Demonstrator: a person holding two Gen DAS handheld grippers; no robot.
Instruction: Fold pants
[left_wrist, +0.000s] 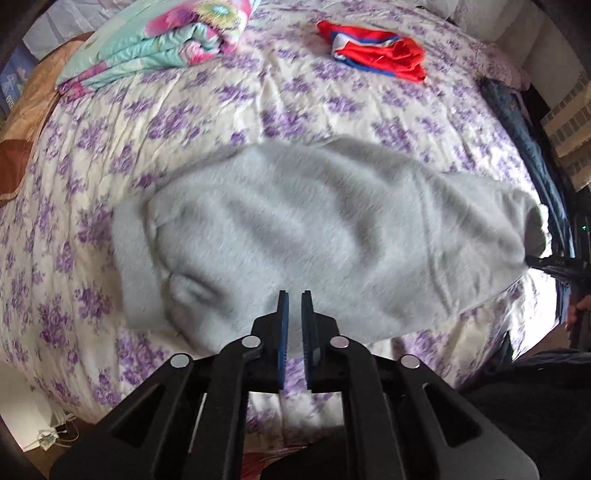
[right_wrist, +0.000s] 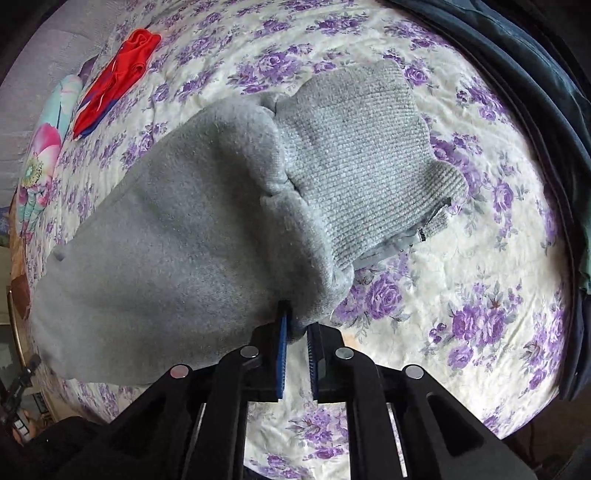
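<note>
Two grippers: we see both.
Left gripper (left_wrist: 294, 295): jaws slightly apart, nothing between them, above the pants (left_wrist: 314, 229).
Right gripper (right_wrist: 298, 317): jaws narrowly parted; fabric edge sits between them, pad contact unclear to us.
Pants: grey, folded on the flowered bedsheet (right_wrist: 461, 295).
Blur: left view smeared.

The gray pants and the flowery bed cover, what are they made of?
The gray pants look like soft fleecy knit, fuzzy and matte, with a ribbed knit cuff. The bed cover looks like thin woven cotton, wrinkled and printed with purple flowers. Both are guesses from looks.
</note>
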